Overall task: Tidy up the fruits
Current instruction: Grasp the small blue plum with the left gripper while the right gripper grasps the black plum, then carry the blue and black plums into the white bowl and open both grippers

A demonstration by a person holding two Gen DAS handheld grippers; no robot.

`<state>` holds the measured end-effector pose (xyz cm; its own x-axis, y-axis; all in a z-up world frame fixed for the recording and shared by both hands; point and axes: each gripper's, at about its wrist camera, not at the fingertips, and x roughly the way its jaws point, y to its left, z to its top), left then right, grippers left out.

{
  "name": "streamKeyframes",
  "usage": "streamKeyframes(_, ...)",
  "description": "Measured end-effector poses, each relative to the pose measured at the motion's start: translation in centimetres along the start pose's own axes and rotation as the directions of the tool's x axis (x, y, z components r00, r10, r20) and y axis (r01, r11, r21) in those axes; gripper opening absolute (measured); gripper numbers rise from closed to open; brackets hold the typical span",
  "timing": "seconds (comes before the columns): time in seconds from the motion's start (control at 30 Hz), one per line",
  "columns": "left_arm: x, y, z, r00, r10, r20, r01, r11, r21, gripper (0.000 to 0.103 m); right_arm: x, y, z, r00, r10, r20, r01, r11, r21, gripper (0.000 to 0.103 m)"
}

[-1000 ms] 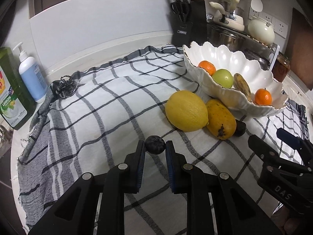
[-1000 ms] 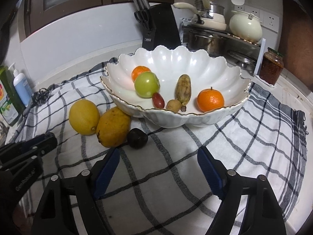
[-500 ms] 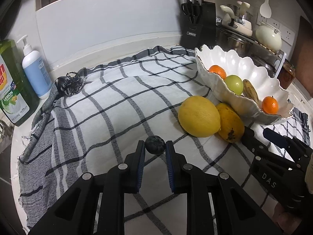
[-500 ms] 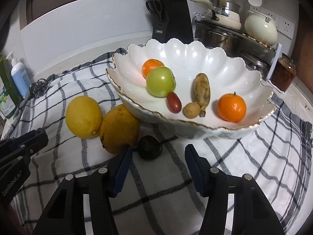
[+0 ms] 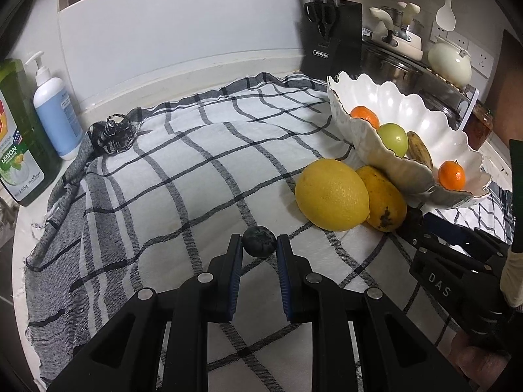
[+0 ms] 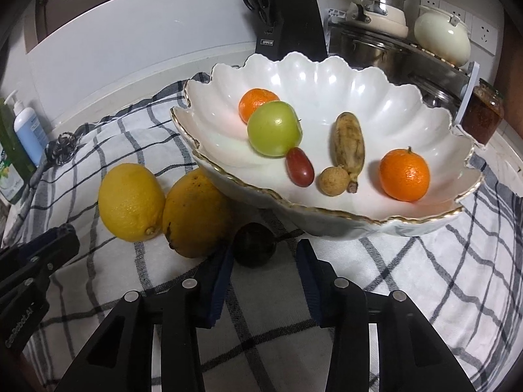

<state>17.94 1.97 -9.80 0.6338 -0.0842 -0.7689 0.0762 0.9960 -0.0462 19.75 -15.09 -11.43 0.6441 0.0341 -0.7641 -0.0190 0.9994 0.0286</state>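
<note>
A: Left to right, quick. Far left on the desk (image 5: 19,228): green lemon bottle (image 5: 18,137), white pump bottle (image 5: 55,107), dark metal scrubber (image 5: 116,134) on the edge of the checked cloth (image 5: 170,170).

B: Left gripper (image 5: 259,248)?

A: Nearly closed, clamped on a small dark round fruit (image 5: 259,241); both pads touch it. Can't tell if the fruit is just off the cloth or resting on it.

B: Next?

A: Lemon (image 5: 331,194) touching mango (image 5: 382,202), both on the cloth, the mango against the scalloped white bowl (image 6: 359,78).

B: Right gripper (image 6: 264,258)?

A: Part open, nothing gripped. A dark avocado-like fruit (image 6: 255,244) sits on the cloth between its fingertips, near the left pad, gap on the right side. It's just beside the mango, under the bowl rim.

B: Bowl contents?

A: Tangerine (image 6: 256,103) behind a green apple (image 6: 274,129), red grape (image 6: 299,166), small brown round fruit (image 6: 334,181), browned banana (image 6: 349,148), second tangerine (image 6: 404,174).

B: Behind?

A: Knife block (image 6: 287,23), steel pots (image 6: 362,49), cream kettle (image 6: 441,39), jar (image 6: 483,116) far right.
</note>
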Motion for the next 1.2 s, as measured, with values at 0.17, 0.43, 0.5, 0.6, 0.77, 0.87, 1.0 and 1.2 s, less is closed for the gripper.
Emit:
streamKeyframes(0.17, -0.1, 0.0, 0.0, 1.000, 0.003, 0.002, -0.003, 1.000, 0.001, 0.022, 0.1, 0.3, -0.2, 1.000, 0.026, 0.003, -0.026, 1.000, -0.008, 0.025)
streamKeyframes(0.43, -1.0, -0.7, 0.0, 1.000, -0.003, 0.013, 0.003, 1.000, 0.011, 0.022, -1.9, -0.3, -0.9, 0.999, 0.038, 0.031, -0.038, 0.999, 0.002, 0.025)
streamKeyframes(0.5, -1.4, -1.0, -0.1, 1.000, -0.005, 0.019, 0.004, 1.000, 0.015, 0.022, -2.6, -0.5, -1.0, 0.998, 0.044, 0.040, -0.044, 0.999, 0.006, 0.025)
streamKeyframes(0.6, -2.2, -1.6, -0.1, 1.000, -0.009, 0.030, 0.008, 1.000, 0.023, 0.022, -4.0, -0.9, -1.2, 0.997, 0.054, 0.058, -0.055, 0.998, 0.010, 0.025)
streamKeyframes(0.77, -3.5, -3.2, 0.0, 0.999, -0.022, 0.047, 0.020, 0.999, 0.042, 0.022, -6.3, -1.9, -1.6, 0.994, 0.062, 0.094, -0.064, 0.998, 0.018, 0.025)
streamKeyframes(0.87, -4.2, -4.5, 0.1, 0.998, -0.032, 0.056, 0.029, 0.998, 0.058, 0.022, -7.7, -2.8, -1.8, 0.992, 0.058, 0.116, -0.062, 0.998, 0.028, 0.025)
streamKeyframes(1.0, -4.9, -6.3, 0.4, 0.997, -0.051, 0.066, 0.046, 0.996, 0.078, 0.022, -9.2, -4.6, -1.6, 0.988, 0.047, 0.145, -0.054, 0.997, 0.046, 0.025)
streamKeyframes(1.2, -5.6, -9.3, 1.3, 0.993, -0.078, 0.085, 0.069, 0.991, 0.111, 0.022, -10.9, -7.0, -1.2, 0.984, 0.017, 0.179, -0.030, 0.997, 0.065, 0.025)
